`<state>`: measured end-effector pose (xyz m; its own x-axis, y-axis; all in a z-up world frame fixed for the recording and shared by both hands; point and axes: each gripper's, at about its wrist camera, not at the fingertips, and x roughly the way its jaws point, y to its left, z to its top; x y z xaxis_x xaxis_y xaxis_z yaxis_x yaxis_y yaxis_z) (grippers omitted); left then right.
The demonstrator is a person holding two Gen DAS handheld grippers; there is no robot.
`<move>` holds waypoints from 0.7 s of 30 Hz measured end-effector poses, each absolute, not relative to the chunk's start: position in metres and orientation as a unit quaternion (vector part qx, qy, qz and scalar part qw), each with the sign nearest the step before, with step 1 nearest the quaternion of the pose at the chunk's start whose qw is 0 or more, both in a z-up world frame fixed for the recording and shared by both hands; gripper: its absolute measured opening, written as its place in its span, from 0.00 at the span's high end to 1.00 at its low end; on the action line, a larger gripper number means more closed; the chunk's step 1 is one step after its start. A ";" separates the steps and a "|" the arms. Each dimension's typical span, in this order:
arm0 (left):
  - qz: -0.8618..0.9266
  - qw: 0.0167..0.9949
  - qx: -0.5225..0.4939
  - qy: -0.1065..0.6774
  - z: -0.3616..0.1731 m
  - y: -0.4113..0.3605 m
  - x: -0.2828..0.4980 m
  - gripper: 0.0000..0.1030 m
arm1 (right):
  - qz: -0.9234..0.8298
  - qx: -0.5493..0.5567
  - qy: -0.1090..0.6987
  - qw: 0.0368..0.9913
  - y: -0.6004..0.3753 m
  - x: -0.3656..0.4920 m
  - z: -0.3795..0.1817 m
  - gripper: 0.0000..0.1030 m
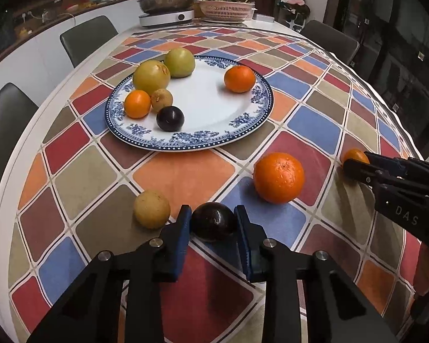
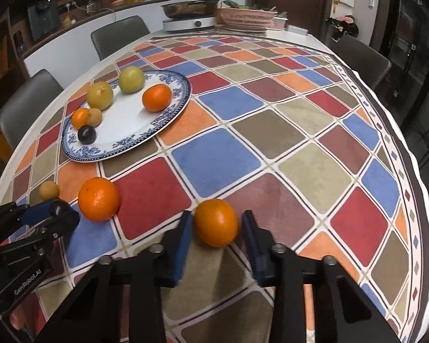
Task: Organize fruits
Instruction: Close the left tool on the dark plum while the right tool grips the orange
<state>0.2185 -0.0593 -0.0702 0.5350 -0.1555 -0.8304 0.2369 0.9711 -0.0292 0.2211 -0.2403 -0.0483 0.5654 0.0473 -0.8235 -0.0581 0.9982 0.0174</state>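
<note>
A blue-and-white plate (image 1: 214, 140) (image 2: 168, 114) holds several fruits: two green-yellow apples, two small oranges, a tan longan and a dark plum (image 1: 170, 118). On the tablecloth lie a large orange (image 1: 278, 177) (image 2: 98, 199), a tan round fruit (image 1: 151, 209) (image 2: 49, 190), a dark plum (image 1: 213, 221) (image 2: 60, 207) and a small orange (image 2: 216, 223) (image 1: 355, 155). My left gripper (image 1: 213, 223) (image 2: 53, 214) has its pads touching both sides of the dark plum on the table. My right gripper (image 2: 216, 223) (image 1: 354, 163) straddles the small orange with small gaps at each side.
The table carries a checkered cloth (image 1: 186, 177). At its far end stand an induction cooker with a metal pan (image 1: 166, 8) and a pink basket (image 1: 226, 8). Grey chairs (image 1: 85, 38) stand along the left and far right sides.
</note>
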 end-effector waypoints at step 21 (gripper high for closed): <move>-0.129 0.896 0.033 0.424 -0.025 -0.051 0.199 0.70 | 0.063 -0.019 0.417 0.906 -0.221 0.190 -0.001 0.68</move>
